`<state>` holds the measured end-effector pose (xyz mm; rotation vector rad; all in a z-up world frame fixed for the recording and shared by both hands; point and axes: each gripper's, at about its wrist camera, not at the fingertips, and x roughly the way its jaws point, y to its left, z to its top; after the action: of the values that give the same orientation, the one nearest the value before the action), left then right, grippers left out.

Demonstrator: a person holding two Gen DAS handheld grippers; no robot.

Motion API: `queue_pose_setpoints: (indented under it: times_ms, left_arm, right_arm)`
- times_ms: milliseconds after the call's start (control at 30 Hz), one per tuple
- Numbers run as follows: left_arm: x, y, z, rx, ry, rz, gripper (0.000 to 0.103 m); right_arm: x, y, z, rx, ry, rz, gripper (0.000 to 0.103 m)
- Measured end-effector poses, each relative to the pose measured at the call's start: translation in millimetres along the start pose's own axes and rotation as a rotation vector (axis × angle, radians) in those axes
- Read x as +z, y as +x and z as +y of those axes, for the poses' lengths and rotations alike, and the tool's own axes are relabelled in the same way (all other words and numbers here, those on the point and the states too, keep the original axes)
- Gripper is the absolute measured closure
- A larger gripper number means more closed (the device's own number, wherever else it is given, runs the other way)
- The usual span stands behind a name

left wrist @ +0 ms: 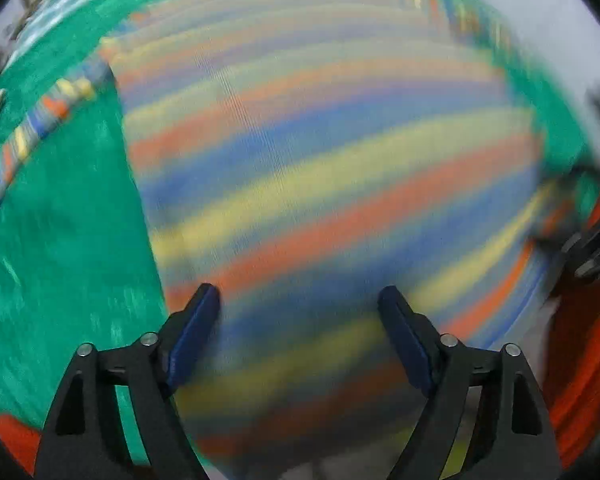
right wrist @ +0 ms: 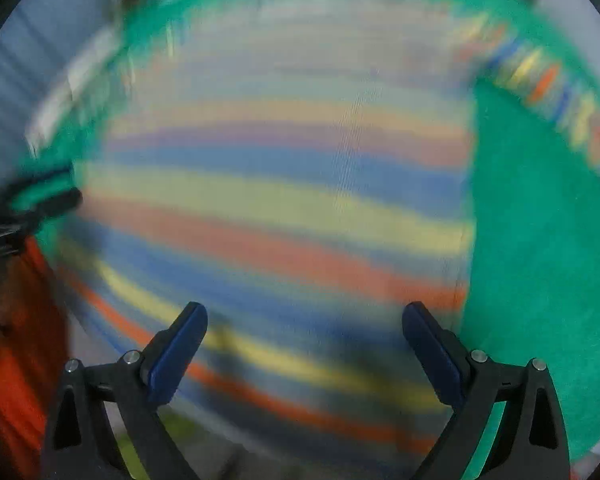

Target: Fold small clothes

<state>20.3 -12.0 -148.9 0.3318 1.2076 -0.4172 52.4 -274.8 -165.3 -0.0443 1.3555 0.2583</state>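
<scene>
In the left wrist view we see the left hand-held gripper (left wrist: 300, 300) at the bottom of the frame, its two blue-padded fingers (left wrist: 198, 328) spread wide with nothing between them, poised over the striped garment (left wrist: 319, 168). The garment, banded in blue, yellow and orange, fills the centre of that frame and lies on the green tabletop (left wrist: 60, 260). A striped sleeve (left wrist: 32, 132) stretches away at the upper left.

In the right wrist view the right hand-held gripper (right wrist: 303, 320) sits likewise at the bottom, fingers (right wrist: 178, 352) apart and holding nothing, above the same striped garment (right wrist: 280, 208). The green tabletop (right wrist: 539, 280) shows at the right, with another striped sleeve (right wrist: 547, 88) at the upper right.

Both frames are heavily motion-blurred, so we cannot make out folds, seams or hems. The other gripper (right wrist: 28, 208) shows only as a dark smear at the left edge. An orange shape (left wrist: 583, 360) at the lower right of the left view is too blurred to identify.
</scene>
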Motion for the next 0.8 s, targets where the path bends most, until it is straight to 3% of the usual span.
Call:
queue_pose_setpoints:
  times_ms: [67,200,333,400,533,667,733,800]
  left_arm:
    - [-14,-9,-12,0.026,0.054,0.001,0.017]
    - [-22,-19,-15,0.037,0.055,0.037,0.017]
    - [-25,-29,-16,0.046,0.078,0.072,0.017]
    - [-24,-48,-14,0.02,0.056,0.046,0.017]
    - [-4,-82,-8,-0.002,-0.014,-0.078,0.009]
    - [25,-71,-18,0.027,-0.017,-0.133,0.008]
    - [36,-45,-16,0.058,-0.02,-0.116,0.007]
    - [33,-3,-13,0.081,-0.033,-0.019,0.006]
  right_arm:
    - [-24,5,22,-0.13,-0.123,0.001,0.0]
    - [-56,18,38,-0.251,-0.189,0.104,0.0]
    - [-54,10,43,-0.255,-0.199,0.125,0.001]
    - [-52,-5,42,-0.233,-0.192,0.118,0.005]
    - [-39,-60,45,-0.258,-0.155,-0.037,0.005]
    - [-11,-77,57,-0.239,-0.084,-0.196,0.005]
    - [1,-62,61,-0.218,-0.049,-0.237,0.005]
    - [6,-34,70,-0.201,-0.023,-0.257,0.005]
